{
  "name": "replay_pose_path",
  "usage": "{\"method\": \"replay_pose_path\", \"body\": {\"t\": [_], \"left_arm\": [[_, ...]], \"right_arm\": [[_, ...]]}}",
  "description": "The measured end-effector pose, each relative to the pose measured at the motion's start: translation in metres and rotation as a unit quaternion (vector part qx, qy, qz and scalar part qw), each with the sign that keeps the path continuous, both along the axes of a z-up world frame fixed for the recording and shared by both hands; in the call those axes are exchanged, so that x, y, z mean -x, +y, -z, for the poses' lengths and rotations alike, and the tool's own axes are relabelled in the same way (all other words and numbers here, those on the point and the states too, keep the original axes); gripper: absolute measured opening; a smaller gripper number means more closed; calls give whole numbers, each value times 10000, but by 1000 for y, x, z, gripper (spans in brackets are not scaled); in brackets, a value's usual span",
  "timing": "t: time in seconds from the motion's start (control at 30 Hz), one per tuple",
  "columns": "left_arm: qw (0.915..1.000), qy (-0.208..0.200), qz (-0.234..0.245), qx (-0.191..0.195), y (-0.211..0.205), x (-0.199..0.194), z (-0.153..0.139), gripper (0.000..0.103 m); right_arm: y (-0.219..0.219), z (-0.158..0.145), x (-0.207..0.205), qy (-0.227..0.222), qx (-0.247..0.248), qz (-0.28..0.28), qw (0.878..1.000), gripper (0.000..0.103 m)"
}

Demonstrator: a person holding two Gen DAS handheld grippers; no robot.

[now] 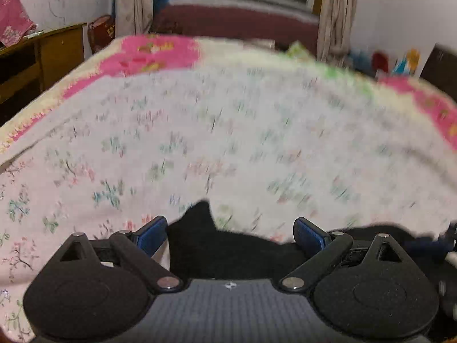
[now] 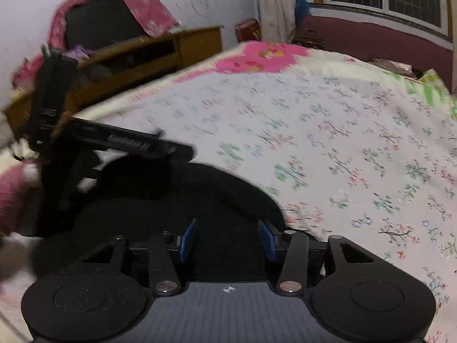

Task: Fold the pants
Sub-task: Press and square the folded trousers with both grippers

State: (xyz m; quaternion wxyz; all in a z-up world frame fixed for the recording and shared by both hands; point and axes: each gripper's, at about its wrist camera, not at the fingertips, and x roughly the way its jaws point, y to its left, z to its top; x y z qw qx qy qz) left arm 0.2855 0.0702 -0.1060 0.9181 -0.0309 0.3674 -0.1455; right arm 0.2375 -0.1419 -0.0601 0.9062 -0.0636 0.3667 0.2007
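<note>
Black pants (image 1: 217, 248) lie in a dark heap on the floral bed sheet (image 1: 228, 131), right in front of my left gripper (image 1: 230, 235). Its blue pads (image 1: 151, 237) stand wide apart, open, with a peak of the black cloth showing in the gap and touching neither pad. In the right wrist view the pants (image 2: 222, 197) form a rounded mound under my right gripper (image 2: 227, 240). Its blue pads (image 2: 188, 240) stand a little apart over the cloth, and I see nothing pinched. The left gripper's black frame (image 2: 128, 143) hangs over the pants' left side.
The floral sheet (image 2: 342, 143) spreads far ahead and to the right. A pink and cream blanket (image 1: 154, 54) covers the bed's far end. A wooden desk (image 2: 142, 54) stands left of the bed. A pink sleeve (image 2: 11, 197) shows at the left edge.
</note>
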Motion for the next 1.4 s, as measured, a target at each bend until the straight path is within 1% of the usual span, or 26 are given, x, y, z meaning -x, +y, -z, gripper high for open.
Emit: {"method": "replay_pose_path", "body": {"t": [0.07, 0.1, 0.13, 0.2, 0.3, 0.33, 0.37, 0.4, 0.43, 0.5, 0.57, 0.67, 0.7, 0.73, 0.8, 0.83, 0.87, 0.9, 0.97, 1.0, 1.07, 1.17, 1.23, 1.27, 1.3, 1.4], "left_arm": [[9999, 107, -92, -24, 0, -8, 12, 103], [9999, 114, -95, -34, 1, -12, 14, 103], [9999, 129, -78, -35, 1, -13, 16, 103], [9998, 178, -77, -17, 3, -11, 14, 103], [9999, 126, -100, -32, 5, -3, 1, 103], [9999, 60, -133, 32, 8, 4, -7, 103], [9998, 5, -186, 85, 10, 8, -13, 103], [9996, -53, -239, 148, 12, 14, -20, 103], [9994, -110, -268, 209, 14, 25, -27, 103], [9993, -222, -251, 187, 14, 44, -36, 103], [9993, -347, -93, -90, 10, 64, -40, 103], [9979, -361, 211, -485, 2, 86, -32, 103], [9980, -335, 271, -472, 3, 91, -27, 103], [9987, -262, 276, -351, 8, 92, -22, 103], [9997, 226, 16, 81, 22, 88, -9, 103], [9984, 426, -113, 347, 29, 87, -7, 103], [9969, 505, -230, 549, 35, 88, -10, 103], [9970, 467, -296, 539, 36, 91, -16, 103], [9993, 194, -240, 228, 30, 102, -31, 103], [9998, 40, -153, 133, 26, 108, -40, 103], [9998, -155, -24, 127, 20, 117, -57, 103], [9987, -503, 0, -25, 10, 128, -92, 103], [9965, -808, 5, -223, 3, 139, -119, 103], [9951, -945, -8, -290, 1, 145, -130, 103], [9938, -1060, -43, -330, -1, 150, -139, 103], [9908, -1327, -58, -245, -4, 168, -150, 103]], "right_arm": [[-3, 19, -21, 146, -8, 210, 9997, 7], [-2, 24, -30, 101, 92, 268, 9995, 0], [-1, 29, -39, 56, 244, 310, 9992, 0], [-3, 31, -47, 180, 156, 276, 9993, 0], [-6, 14, -44, 162, -23, 350, 9993, 0], [-7, 2, -37, 99, -169, 399, 9990, 1], [-9, -9, -26, -60, -232, 413, 9989, 14], [-11, -21, -12, -298, -204, 399, 9986, 34], [-7, -32, 2, -533, -102, 358, 9979, 39], [-2, -41, 30, -790, 49, 231, 9966, 38], [2, -40, 48, -832, 182, 190, 9962, 37], [-4, -22, 59, -386, -3, 224, 9990, 35], [-9, -11, 60, -237, -27, 325, 9992, 34], [-13, -2, 62, -250, 51, 370, 9990, 34], [-21, 9, 65, -281, 144, 502, 9982, 34], [-27, 8, 64, -204, -17, 596, 9980, 34], [-31, 4, 64, -104, -114, 706, 9974, 35], [-34, -2, 64, 14, -153, 847, 9963, 39], [-40, -21, 68, 49, -513, 1078, 9928, 38], [-38, -32, 77, -96, -559, 1131, 9920, 38], [-29, -53, 92, -500, -444, 1119, 9915, 39], [-22, -81, 106, -799, -711, 1076, 9884, 41], [-17, -98, 110, -1033, -776, 1129, 9852, 48], [-14, -107, 116, -1216, -798, 1208, 9820, 65], [-14, -114, 123, -1395, -839, 1299, 9781, 88], [-15, -115, 139, -1739, -907, 1465, 9696, 92]]}}
